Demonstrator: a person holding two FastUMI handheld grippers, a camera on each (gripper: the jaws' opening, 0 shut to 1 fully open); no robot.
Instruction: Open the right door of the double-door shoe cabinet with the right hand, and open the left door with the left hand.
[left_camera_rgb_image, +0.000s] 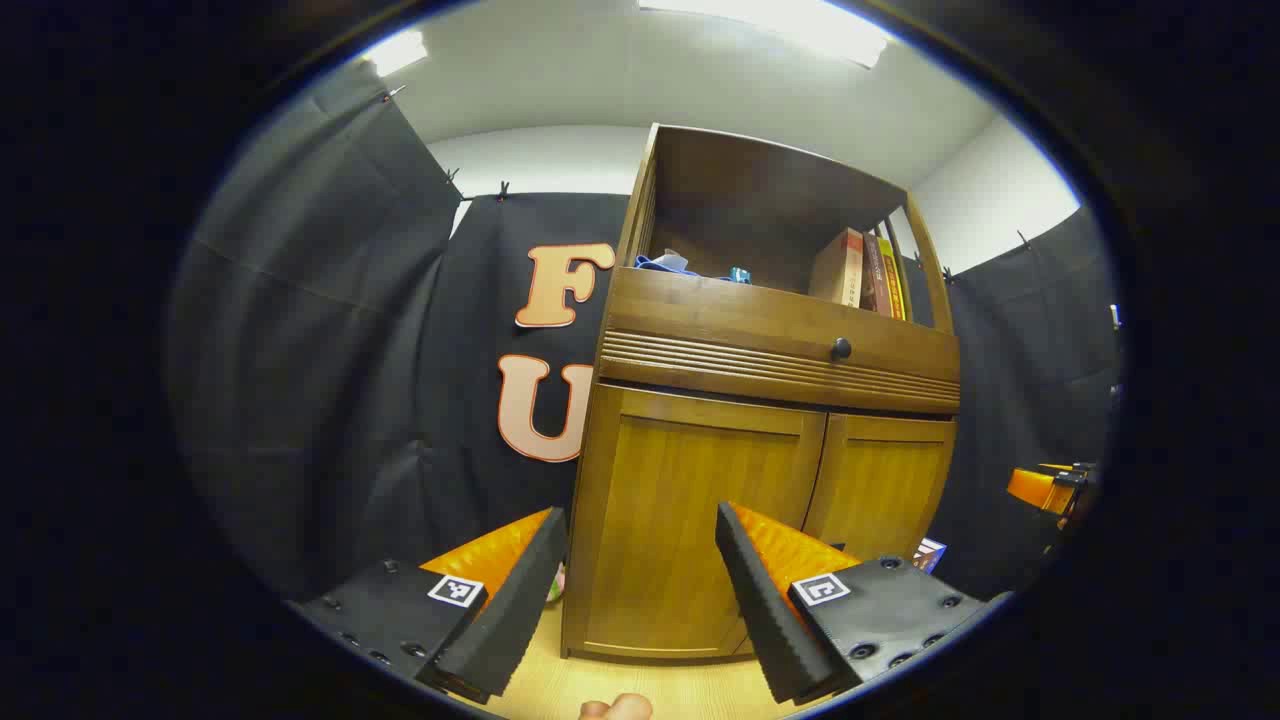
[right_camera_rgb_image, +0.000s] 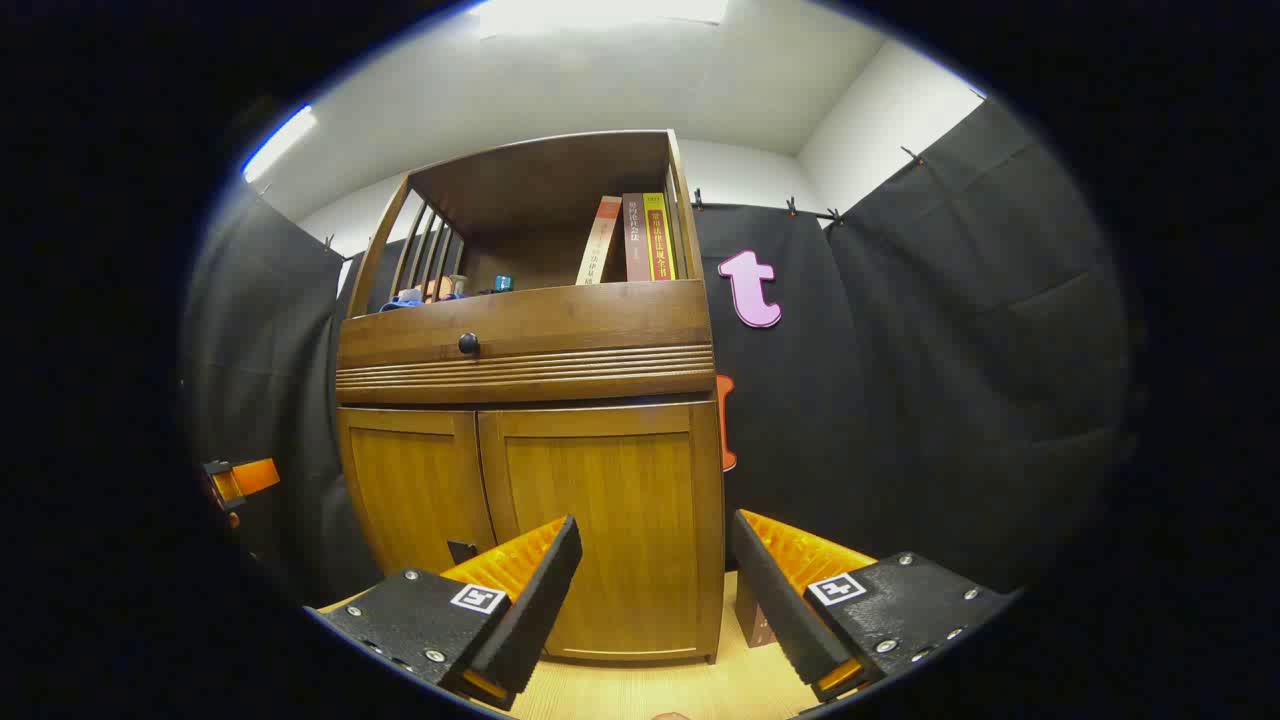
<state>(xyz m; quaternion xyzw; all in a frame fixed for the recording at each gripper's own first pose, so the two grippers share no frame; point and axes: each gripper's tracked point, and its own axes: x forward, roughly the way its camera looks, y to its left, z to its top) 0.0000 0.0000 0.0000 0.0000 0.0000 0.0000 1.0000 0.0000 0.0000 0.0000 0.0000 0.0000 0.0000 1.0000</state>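
Note:
A wooden shoe cabinet (left_camera_rgb_image: 760, 500) stands ahead with both lower doors shut. In the left gripper view its left door (left_camera_rgb_image: 690, 520) faces my left gripper (left_camera_rgb_image: 635, 575), which is open, empty and a short way off. The right door (left_camera_rgb_image: 880, 490) sits beyond. In the right gripper view the right door (right_camera_rgb_image: 610, 520) is in front of my right gripper (right_camera_rgb_image: 655, 590), open with nothing between its fingers. The left door (right_camera_rgb_image: 415, 490) is to its left. The other gripper (right_camera_rgb_image: 240, 480) shows at the far left edge.
Above the doors is a drawer with a dark knob (left_camera_rgb_image: 840, 349) and an open shelf with books (left_camera_rgb_image: 860, 270) and small items. A small box (right_camera_rgb_image: 755, 615) lies on the light wooden floor (left_camera_rgb_image: 620, 685) by the cabinet's right side. Black cloth walls surround it.

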